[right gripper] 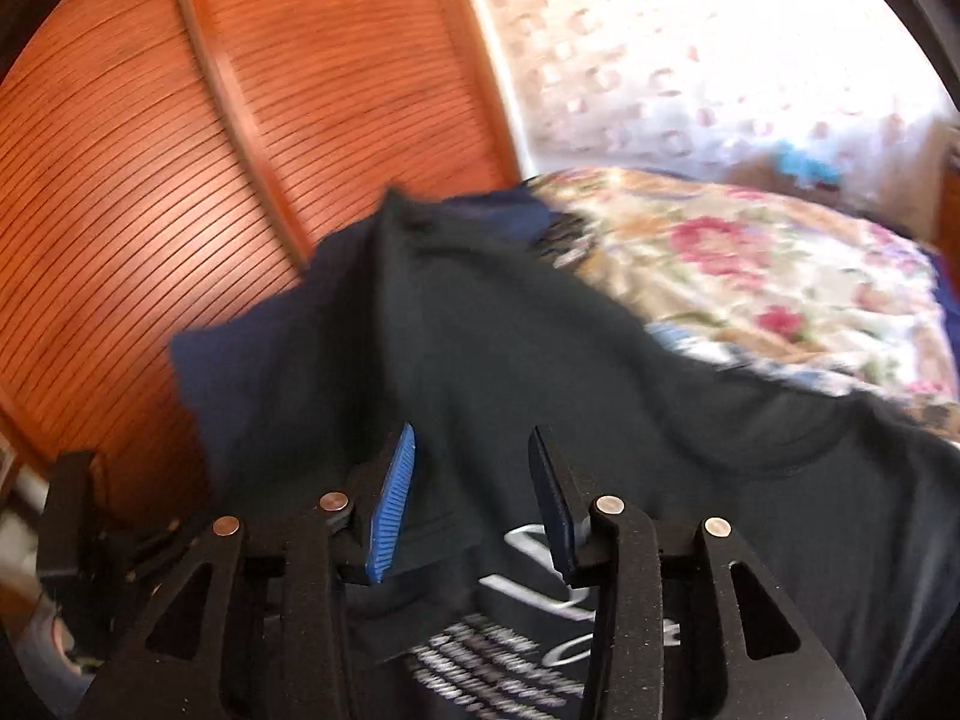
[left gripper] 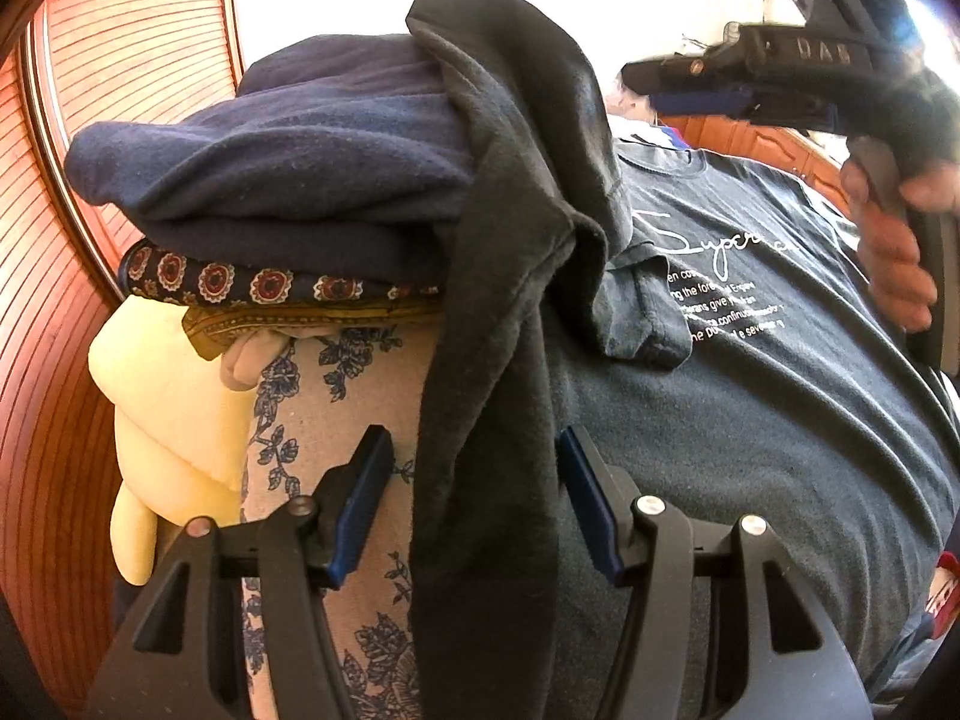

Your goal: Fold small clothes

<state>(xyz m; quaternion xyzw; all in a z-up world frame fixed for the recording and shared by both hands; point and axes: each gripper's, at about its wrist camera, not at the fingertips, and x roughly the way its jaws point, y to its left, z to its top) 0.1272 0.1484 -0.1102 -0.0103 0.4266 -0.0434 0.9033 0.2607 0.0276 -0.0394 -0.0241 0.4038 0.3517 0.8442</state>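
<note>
Left tool (left gripper: 474, 498) alone shows folded pile (left gripper: 270, 180)

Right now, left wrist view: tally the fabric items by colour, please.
Dark grey: 1, printed T-shirt
Navy: 1, folded garment on top of the pile
Navy with red medallions: 1, patterned cloth under it
Pale yellow: 1, soft item at the pile's base
Blue floral on cream: 1, cover underneath
Total: 5
</note>
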